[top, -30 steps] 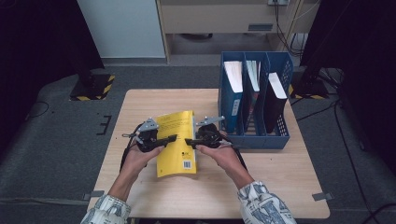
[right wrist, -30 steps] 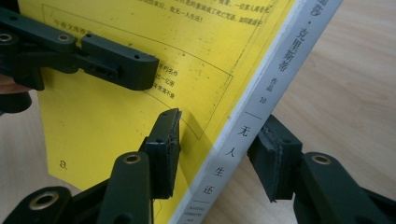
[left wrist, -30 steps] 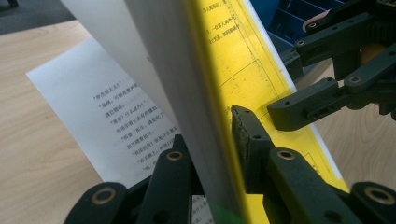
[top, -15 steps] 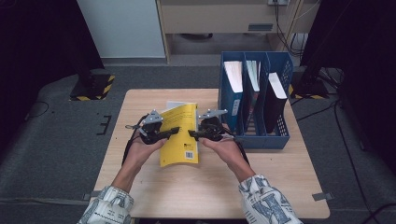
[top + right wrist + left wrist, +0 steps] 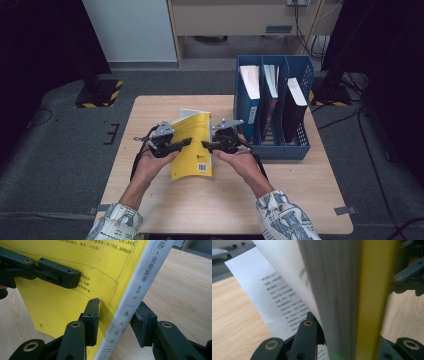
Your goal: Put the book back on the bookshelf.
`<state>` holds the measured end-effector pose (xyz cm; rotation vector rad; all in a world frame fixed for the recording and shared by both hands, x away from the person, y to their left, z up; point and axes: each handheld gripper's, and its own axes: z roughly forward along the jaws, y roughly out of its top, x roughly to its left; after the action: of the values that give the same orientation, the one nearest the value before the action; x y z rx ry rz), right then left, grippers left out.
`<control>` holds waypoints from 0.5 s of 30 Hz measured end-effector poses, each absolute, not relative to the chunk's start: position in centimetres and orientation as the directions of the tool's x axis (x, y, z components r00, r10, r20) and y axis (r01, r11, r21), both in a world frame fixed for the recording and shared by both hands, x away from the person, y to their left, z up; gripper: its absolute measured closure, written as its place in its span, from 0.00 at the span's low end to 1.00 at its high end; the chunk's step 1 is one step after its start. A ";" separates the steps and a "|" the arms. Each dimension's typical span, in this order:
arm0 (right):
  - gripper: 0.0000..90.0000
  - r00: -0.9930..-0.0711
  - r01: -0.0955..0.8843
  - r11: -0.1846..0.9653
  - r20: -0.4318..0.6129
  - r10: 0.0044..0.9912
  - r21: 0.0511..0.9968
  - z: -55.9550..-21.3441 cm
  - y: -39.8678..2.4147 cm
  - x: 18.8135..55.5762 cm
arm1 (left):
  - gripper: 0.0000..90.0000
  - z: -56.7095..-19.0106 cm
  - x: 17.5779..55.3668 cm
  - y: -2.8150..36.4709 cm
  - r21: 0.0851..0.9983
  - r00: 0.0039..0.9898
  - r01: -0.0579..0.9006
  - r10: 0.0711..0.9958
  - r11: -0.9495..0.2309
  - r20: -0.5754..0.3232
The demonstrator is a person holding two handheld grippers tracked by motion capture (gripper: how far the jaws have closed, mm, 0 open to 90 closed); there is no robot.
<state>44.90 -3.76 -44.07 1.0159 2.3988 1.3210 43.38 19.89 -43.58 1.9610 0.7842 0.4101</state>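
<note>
Yellow book held tilted above the wooden table, just left of the blue file rack, between the 2 grippers. The left gripper clamps the page-edge side: in the left gripper view its jaws stand pressed onto the block of pages and the yellow cover, with 1 loose white page fanned out beyond them. The right gripper straddles the white spine; in the right gripper view 1 jaw lies against the yellow cover and the other against the far side of the spine, so the grip looks closed on the book, the jaws having just been closing around it. The long axis of the book runs from the person toward the far edge of the table, roughly parallel to the slots of the rack. The right hand is the nearer one to the rack, so a move into a slot would probably carry the book rightward, spine side leading.
</note>
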 end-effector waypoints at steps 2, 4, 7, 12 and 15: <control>0.67 -0.728 0.464 0.345 0.129 0.674 0.816 -43.9 -3.7 45.1 | 0.90 -43.5 43.6 19.9 0.878 0.735 0.344 0.677 -0.333 -0.031; 0.67 -0.722 0.458 0.340 0.121 0.681 0.821 -43.8 -3.7 45.5 | 0.90 -43.3 44.0 19.8 0.887 0.731 0.319 0.682 -0.333 -0.006; 0.68 -0.714 0.451 0.340 0.105 0.693 0.825 -43.6 -3.7 46.1 | 0.91 -43.3 44.5 19.7 0.890 0.729 0.317 0.685 -0.327 -0.008; 0.67 -0.717 0.449 0.350 0.098 0.690 0.822 -44.1 -3.9 46.1 | 0.91 -43.5 44.1 19.6 0.888 0.744 0.312 0.668 -0.339 -0.006; 0.67 -0.724 0.434 0.353 0.088 0.685 0.829 -44.2 -4.0 45.4 | 0.91 -43.6 43.3 19.8 0.894 0.748 0.307 0.663 -0.326 -0.015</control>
<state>45.42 -4.05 -44.22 0.9979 2.3444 1.3080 43.27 19.75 -43.64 1.9258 0.7409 0.4377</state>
